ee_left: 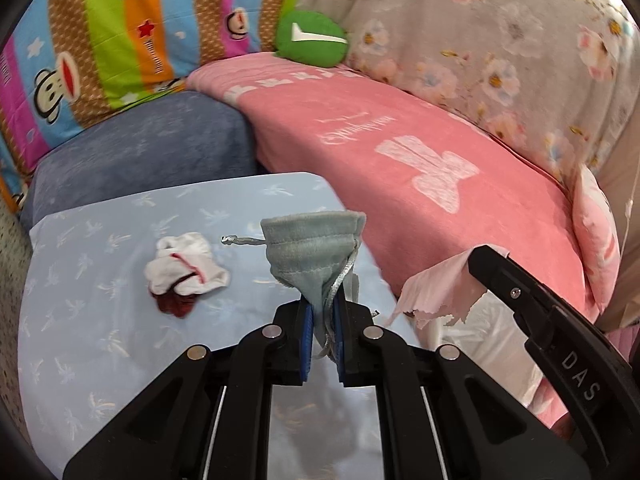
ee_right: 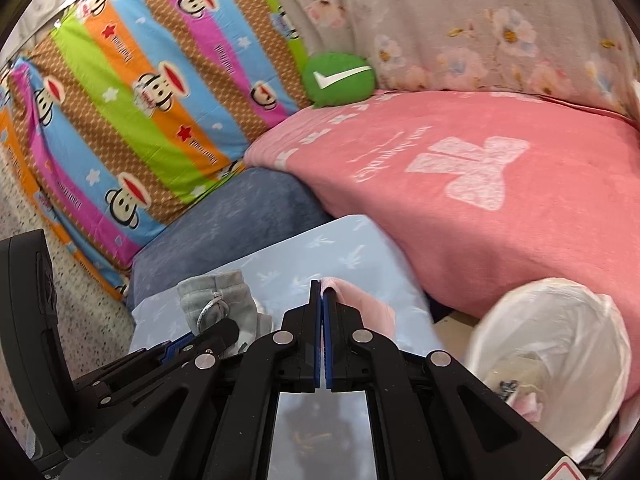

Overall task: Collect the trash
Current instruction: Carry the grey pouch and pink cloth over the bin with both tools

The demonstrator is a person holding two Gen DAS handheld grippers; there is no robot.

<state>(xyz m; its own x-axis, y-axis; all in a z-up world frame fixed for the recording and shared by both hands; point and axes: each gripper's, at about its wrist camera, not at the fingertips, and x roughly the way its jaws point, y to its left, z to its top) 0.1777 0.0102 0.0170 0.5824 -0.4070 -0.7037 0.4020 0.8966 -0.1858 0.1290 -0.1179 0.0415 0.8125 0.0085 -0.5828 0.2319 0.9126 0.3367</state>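
Left fingers (ee_left: pixel 302 332) clamp a grey pouch (ee_left: pixel 316 248); right fingers (ee_right: pixel 316 312) pinch a pink cloth (ee_right: pixel 360 300). White sock (ee_left: pixel 186 266) lies left on the blue sheet (ee_left: pixel 100 320). Bin bag (ee_right: pixel 552 360) sits near right.

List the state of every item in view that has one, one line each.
Left gripper: shut on the grey pouch.
Grey pouch: lifted, drawstring hanging loose.
Right gripper: shut on the pink cloth.
Pink cloth: held, draped.
White sock: crumpled on the blue table.
Trash bag: open.
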